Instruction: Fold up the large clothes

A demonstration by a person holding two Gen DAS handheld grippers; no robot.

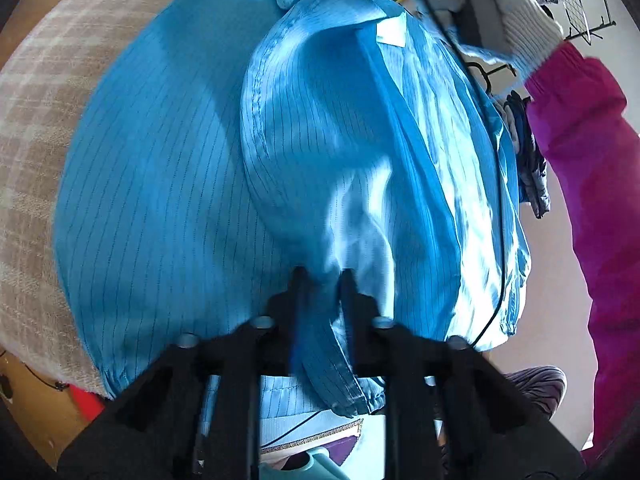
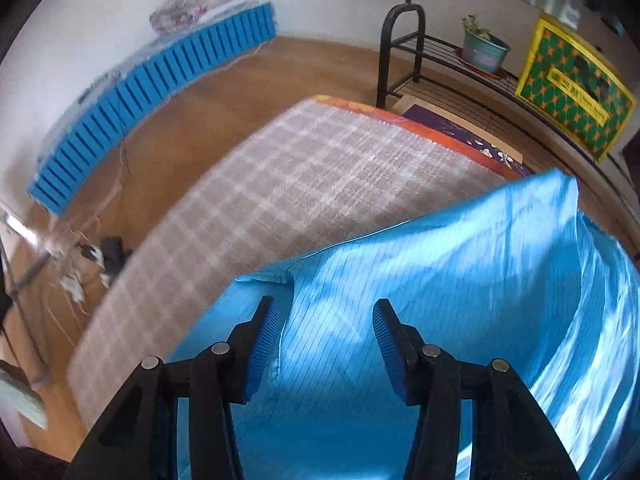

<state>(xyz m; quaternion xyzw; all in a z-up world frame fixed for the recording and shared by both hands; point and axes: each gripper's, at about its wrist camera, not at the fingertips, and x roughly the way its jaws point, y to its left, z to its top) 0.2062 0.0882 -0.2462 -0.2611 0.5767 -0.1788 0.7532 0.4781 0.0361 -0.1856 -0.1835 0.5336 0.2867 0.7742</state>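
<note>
A shiny blue pinstriped garment [image 1: 168, 184] with a collar and a white label [image 1: 392, 33] lies on a beige checked blanket [image 1: 36, 128]. My left gripper [image 1: 323, 277] is shut on a bunched fold of its fabric, which rises to the fingertips and trails down between the fingers. In the right wrist view the same garment [image 2: 460, 280] covers the near part of the blanket [image 2: 288, 184]. My right gripper [image 2: 324, 312] hovers over it, near a seam, with its blue-padded jaws apart and nothing pinched. A white-gloved hand [image 1: 520, 12] on a magenta sleeve [image 1: 584, 168] shows at the right of the left wrist view.
Beyond the blanket stands a black metal rack [image 2: 400, 56] with a potted plant [image 2: 482, 50] and a yellow-green box [image 2: 572, 88]. A blue slatted panel [image 2: 160, 92] lines the wall. Cables and a plug [image 2: 106, 256] lie on the wooden floor [image 2: 224, 92].
</note>
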